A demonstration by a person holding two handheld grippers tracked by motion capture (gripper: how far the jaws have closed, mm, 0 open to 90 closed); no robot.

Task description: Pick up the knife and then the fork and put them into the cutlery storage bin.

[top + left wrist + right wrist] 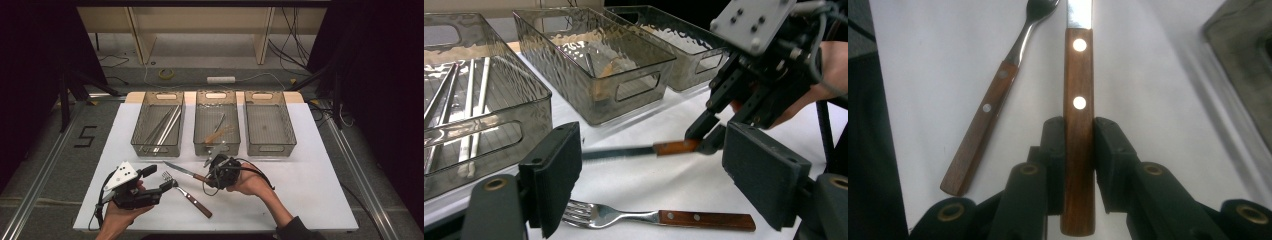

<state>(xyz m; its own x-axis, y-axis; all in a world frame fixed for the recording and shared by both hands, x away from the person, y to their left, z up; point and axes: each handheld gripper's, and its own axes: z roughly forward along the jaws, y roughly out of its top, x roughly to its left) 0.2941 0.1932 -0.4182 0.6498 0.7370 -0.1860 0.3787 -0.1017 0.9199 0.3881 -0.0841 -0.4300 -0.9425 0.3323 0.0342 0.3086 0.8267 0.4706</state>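
**Knife gripped at the handle over the white table**

White tabletop fills the workspace, dark floor around it, with three clear bins along its far edge. At its near middle is the knife, a table knife with a riveted wooden handle and a flat steel blade. The right gripper has its jaws pressed on both sides of the handle's rear half, the blade pointing away from it; from the left gripper view the knife looks level and just clear of the table, though contact is hard to rule out.

I judge the knife light and rigid, so it should not sag. The wood offers more friction than the polished blade, making the handle the sensible place to hold. Held near the end, though, the blade could tip or swivel if the hand turns fast.

Just beside it lies the fork, same wooden handle, flat on the table. The left gripper sits over the fork's tines with jaws wide and nothing between the pads.

Beyond, the left bin holds long metal pieces, the middle bin some wood-handled cutlery, and the right bin looks empty.
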